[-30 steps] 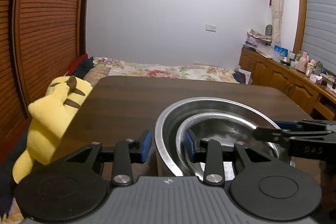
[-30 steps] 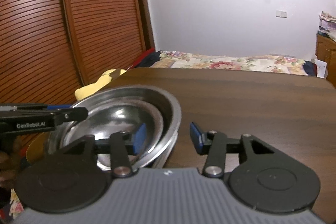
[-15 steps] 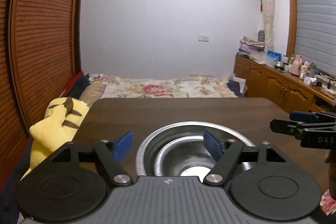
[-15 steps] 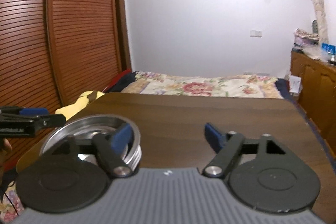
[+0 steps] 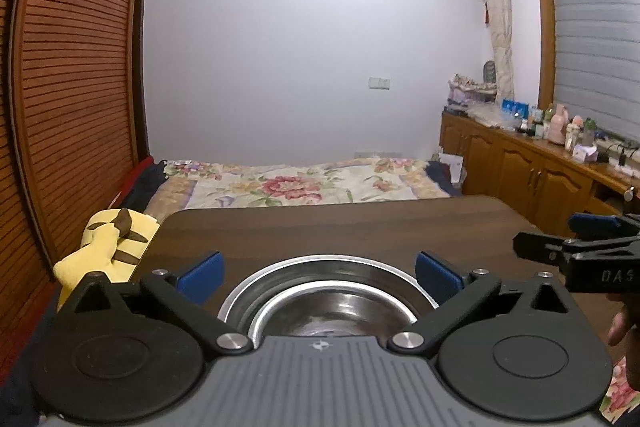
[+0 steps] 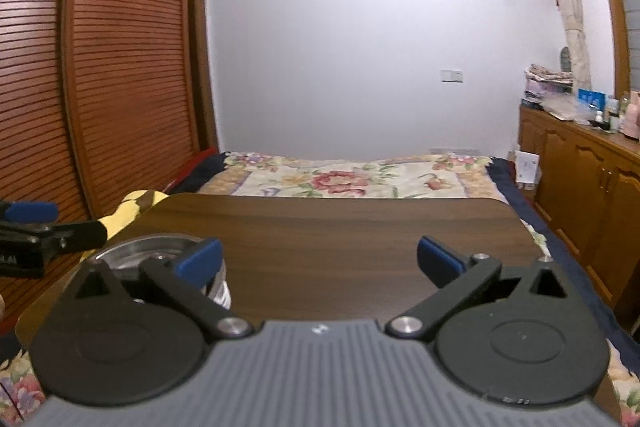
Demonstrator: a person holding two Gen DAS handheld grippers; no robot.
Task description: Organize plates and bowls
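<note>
Both hand-held grippers, left and right, opening with nothing gripped; nested bowls sit near counter edge, probably, a knock tips them off

Room dim and evenly lit, with a cool bluish cast on the back wall; no light source in view. Shadows soft. Faint glare on the steel bowl. Strong fisheye bowing bends the louvred doors at the edges, corners vignetted black. Right wrist view slightly softer throughout.
</note>
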